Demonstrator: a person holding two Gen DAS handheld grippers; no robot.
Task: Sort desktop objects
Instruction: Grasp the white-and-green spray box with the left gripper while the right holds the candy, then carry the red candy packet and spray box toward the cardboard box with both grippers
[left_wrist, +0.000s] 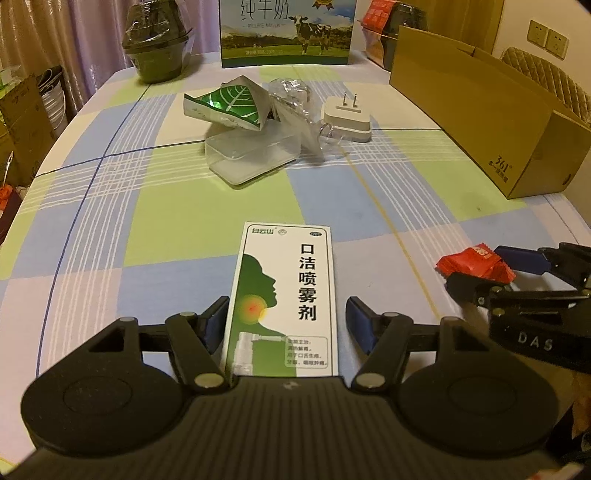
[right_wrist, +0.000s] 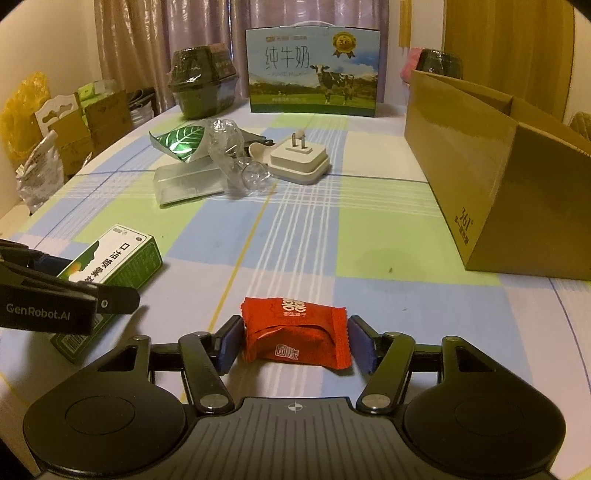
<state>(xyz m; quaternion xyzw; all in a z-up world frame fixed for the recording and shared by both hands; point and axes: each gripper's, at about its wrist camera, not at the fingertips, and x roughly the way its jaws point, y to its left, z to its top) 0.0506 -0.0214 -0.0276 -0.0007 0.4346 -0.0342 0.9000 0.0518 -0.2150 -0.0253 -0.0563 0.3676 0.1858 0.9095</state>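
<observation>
A white-and-green spray box (left_wrist: 284, 299) lies flat on the checked tablecloth (left_wrist: 155, 236), lengthwise between the fingers of my left gripper (left_wrist: 288, 321). The left pad sits at the box's edge and a small gap shows at the right pad, so this gripper is open. A red candy packet (right_wrist: 295, 328) rests on the cloth between the blue pads of my right gripper (right_wrist: 294, 341), which touch its two crimped ends. The right wrist view also shows the left gripper (right_wrist: 74, 291) over the spray box (right_wrist: 122, 254).
An open cardboard box (right_wrist: 491, 184) stands at the right. Mid-table lie a green leaf-print pack (left_wrist: 229, 103), a clear plastic case (left_wrist: 251, 155), crumpled clear wrap (left_wrist: 295, 99) and a white plug adapter (left_wrist: 347, 120). A milk carton (right_wrist: 314, 70) and a dark wrapped pot (right_wrist: 203, 81) stand at the back.
</observation>
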